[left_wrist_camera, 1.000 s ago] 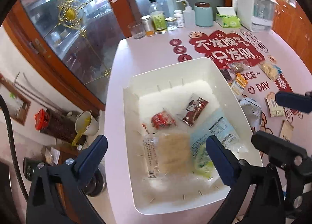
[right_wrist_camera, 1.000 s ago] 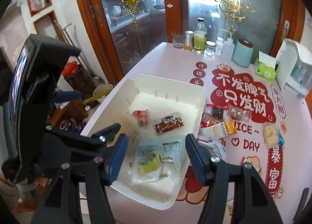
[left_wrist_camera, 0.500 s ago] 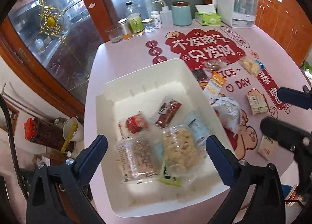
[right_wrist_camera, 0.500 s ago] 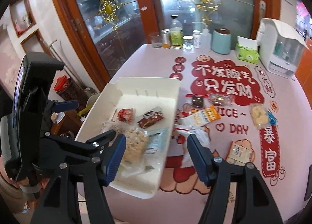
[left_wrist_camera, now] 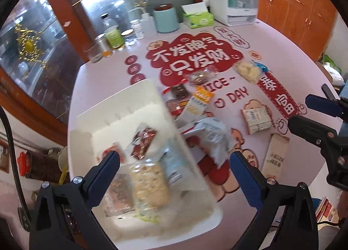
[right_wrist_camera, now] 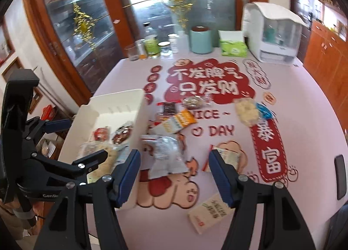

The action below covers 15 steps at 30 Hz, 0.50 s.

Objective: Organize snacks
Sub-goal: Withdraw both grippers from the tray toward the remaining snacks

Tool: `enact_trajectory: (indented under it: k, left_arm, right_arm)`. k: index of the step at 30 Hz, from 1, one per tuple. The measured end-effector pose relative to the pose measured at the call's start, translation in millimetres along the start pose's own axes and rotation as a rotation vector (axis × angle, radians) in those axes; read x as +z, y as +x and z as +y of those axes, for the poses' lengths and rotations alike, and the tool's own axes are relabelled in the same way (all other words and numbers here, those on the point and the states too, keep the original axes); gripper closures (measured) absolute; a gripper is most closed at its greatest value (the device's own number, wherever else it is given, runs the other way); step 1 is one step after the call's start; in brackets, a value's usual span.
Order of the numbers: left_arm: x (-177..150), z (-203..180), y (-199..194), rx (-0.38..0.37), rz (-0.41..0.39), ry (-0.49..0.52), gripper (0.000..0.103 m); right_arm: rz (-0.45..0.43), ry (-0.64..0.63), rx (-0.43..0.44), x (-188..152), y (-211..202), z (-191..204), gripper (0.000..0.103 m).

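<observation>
Now the white bin (left_wrist_camera: pixel 139 97) lies at the desk's (right_wrist_camera: pixel 304 97) left edge, its long axis running away from the cameras, with several snacks inside. Beside it, a silver packet (right_wrist_camera: pixel 167 156) lies between the right tool's (right_wrist_camera: pixel 174 173) open, empty jaws. Left tool (left_wrist_camera: pixel 174 176) is open over the bin.

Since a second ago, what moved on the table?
Both claws, left and right, swung from over the white bin toward the loose snacks, the right one now over the silver packet. Both stayed open and empty. Bin and snacks didn't move.
</observation>
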<state>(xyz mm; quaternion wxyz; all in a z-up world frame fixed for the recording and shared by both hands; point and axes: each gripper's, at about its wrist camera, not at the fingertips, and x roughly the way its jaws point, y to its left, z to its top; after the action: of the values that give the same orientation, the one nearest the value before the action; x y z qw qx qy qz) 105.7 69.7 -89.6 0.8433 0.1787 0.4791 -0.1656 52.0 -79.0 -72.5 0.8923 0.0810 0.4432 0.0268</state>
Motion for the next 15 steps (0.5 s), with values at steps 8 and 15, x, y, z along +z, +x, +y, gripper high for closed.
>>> enact_trajectory:
  k: [8, 15]
  left_arm:
    - [52.5, -53.4, 17.0, -0.065, -0.009, 0.014, 0.002]
    - [114.6, -109.8, 48.5, -0.1, -0.018, 0.008, 0.002]
  right_arm:
    - [-0.018, 0.051, -0.092, 8.0, 0.3, -75.6, 0.038]
    - [-0.027, 0.054, -0.162, 38.0, 14.1, -160.3, 0.038]
